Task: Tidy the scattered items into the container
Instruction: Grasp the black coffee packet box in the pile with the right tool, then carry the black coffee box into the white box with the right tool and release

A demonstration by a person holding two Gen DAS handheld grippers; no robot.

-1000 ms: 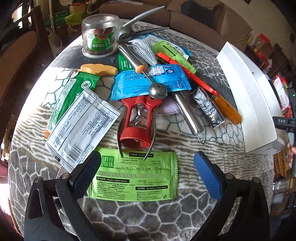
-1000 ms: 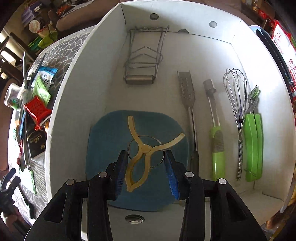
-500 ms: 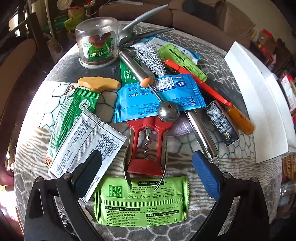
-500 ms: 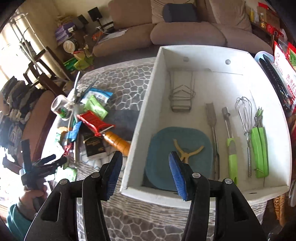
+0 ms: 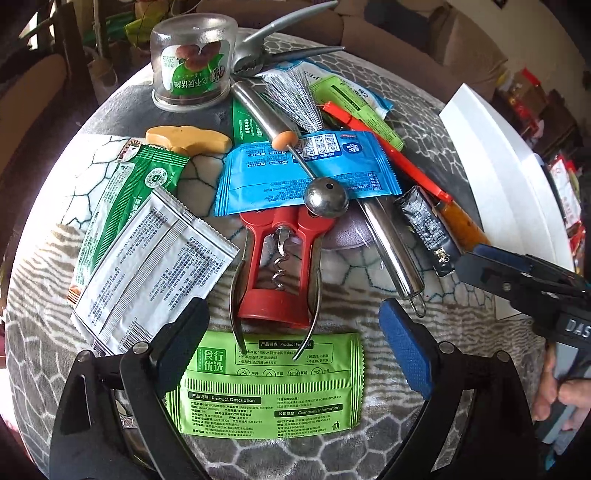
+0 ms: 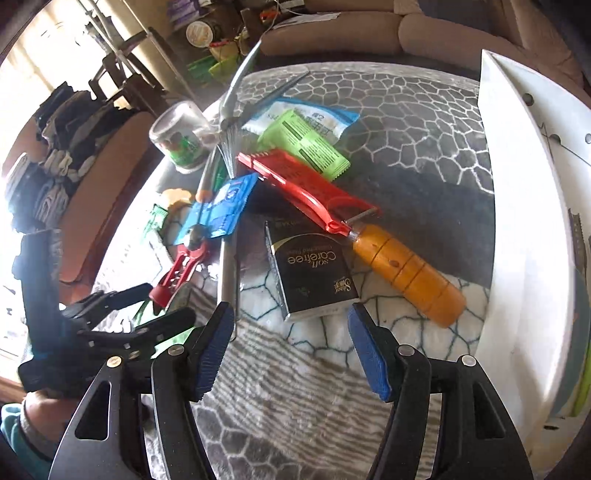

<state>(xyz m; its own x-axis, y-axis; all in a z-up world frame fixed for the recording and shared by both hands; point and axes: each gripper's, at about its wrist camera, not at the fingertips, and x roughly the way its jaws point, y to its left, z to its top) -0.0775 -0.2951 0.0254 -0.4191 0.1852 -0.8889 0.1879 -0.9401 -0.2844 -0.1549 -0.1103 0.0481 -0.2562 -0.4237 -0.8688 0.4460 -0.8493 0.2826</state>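
Note:
My left gripper (image 5: 295, 343) is open and empty, low over a bright green packet (image 5: 266, 384) and just short of a red corkscrew (image 5: 280, 254). Behind these lie a blue packet (image 5: 306, 170), a steel ball-ended tool (image 5: 327, 199), a white packet (image 5: 147, 266) and a clear jar (image 5: 192, 66). My right gripper (image 6: 291, 343) is open and empty above the table, just short of a black packet (image 6: 314, 273) and an orange-handled red tool (image 6: 406, 273). The white box (image 6: 524, 236) stands at its right; it also shows in the left wrist view (image 5: 498, 184).
A steel rod (image 5: 391, 243), a wire whisk (image 5: 295, 99), green packets (image 5: 129, 192) and a yellow block (image 5: 188, 138) crowd the patterned round table (image 5: 369, 435). A sofa (image 6: 388, 29) and chairs stand beyond the table edge. The right gripper shows in the left wrist view (image 5: 524, 280).
My right gripper has left the box, where it let go of the yellow tool, and swung left over the table items. My left gripper has moved closer to the corkscrew.

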